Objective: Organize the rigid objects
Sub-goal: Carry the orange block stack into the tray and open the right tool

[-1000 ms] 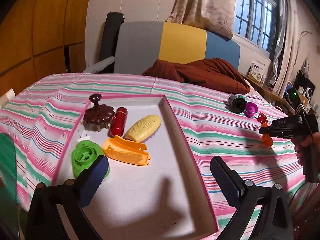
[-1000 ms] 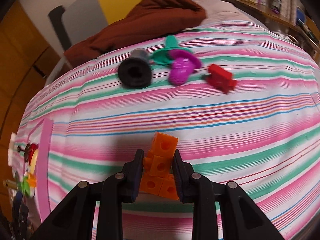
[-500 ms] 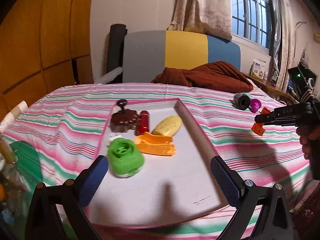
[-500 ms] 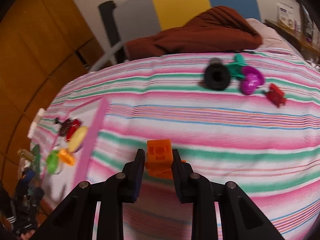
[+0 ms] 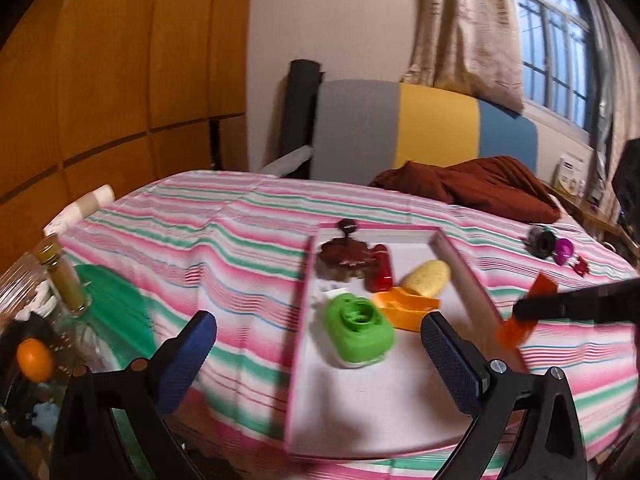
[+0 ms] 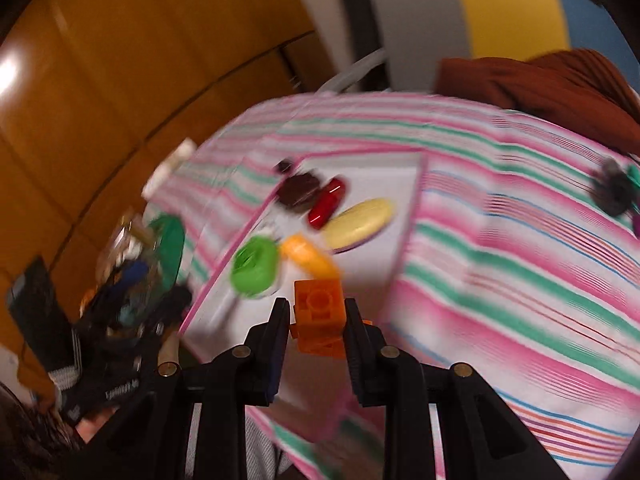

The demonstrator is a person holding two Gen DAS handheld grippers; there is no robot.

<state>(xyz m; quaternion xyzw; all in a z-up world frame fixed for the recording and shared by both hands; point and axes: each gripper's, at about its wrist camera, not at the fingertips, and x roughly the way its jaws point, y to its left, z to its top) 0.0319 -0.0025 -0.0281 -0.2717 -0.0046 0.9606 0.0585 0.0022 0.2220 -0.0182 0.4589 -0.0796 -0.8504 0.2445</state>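
Pink-rimmed white rectangular tray (image 5: 456, 258) on striped cloth | left gripper (image 5: 316, 344) before tray's near edge, jaws wide apart, holding nothing | right gripper (image 6: 316, 320) clamped on orange plastic block (image 6: 319, 306), above tray's near-right corner

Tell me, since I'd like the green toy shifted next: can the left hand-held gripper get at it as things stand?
Probably yes. The left hand-held gripper is open and holds nothing, and the green toy sits uncovered in the tray just ahead. The orange piece lies close beside it, so it may get nudged.
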